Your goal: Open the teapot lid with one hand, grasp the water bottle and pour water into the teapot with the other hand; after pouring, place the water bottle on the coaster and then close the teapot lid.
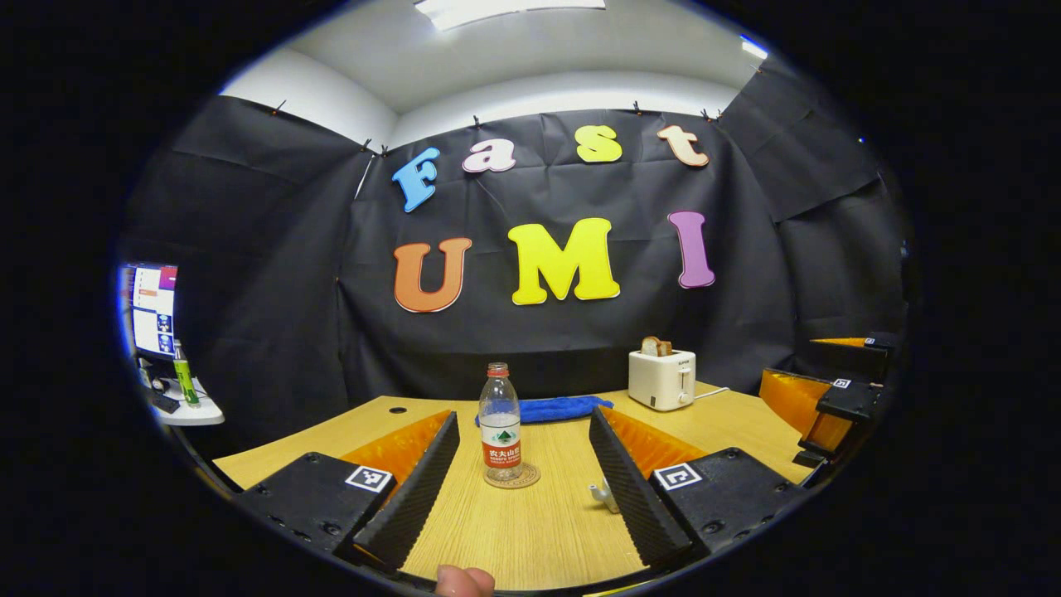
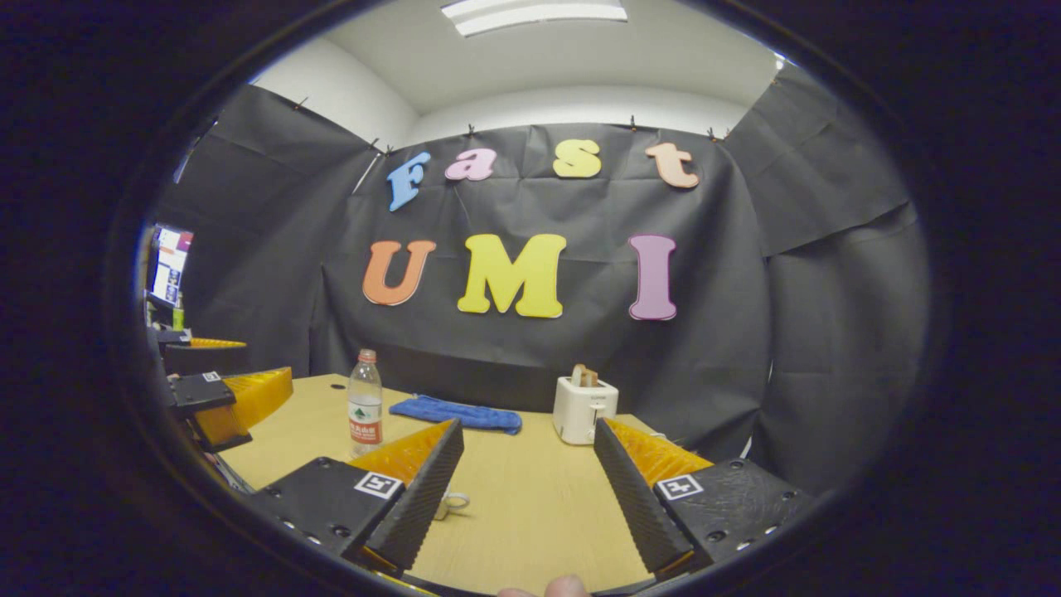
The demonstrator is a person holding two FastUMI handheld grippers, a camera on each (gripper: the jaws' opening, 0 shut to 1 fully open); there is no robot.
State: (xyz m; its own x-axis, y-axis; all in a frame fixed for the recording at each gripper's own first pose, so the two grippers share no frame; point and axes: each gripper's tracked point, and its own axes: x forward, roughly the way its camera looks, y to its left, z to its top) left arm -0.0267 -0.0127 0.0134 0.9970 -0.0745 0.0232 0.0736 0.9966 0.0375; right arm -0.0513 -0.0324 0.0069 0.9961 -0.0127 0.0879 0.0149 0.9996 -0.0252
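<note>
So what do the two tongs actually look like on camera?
Left tongs and right tongs match: each has two wedge-shaped fingers with ribbed inner faces, mounted on black blocks bearing a square black-and-white marker. Orange ribbed plastic backs each finger. A fingertip shows at the bottom edge of each view; no sleeve visible.

Left hand-held gripper (image 1: 524, 489): jaws wide apart, nothing between the fingers, held level and low, pointing forward. Fingertip (image 1: 464, 580) of the holding hand shows at the bottom edge. Right hand-held gripper (image 2: 524, 489): same, jaws wide apart, gripping nothing, level; from the left gripper view it sits off to the right.
</note>
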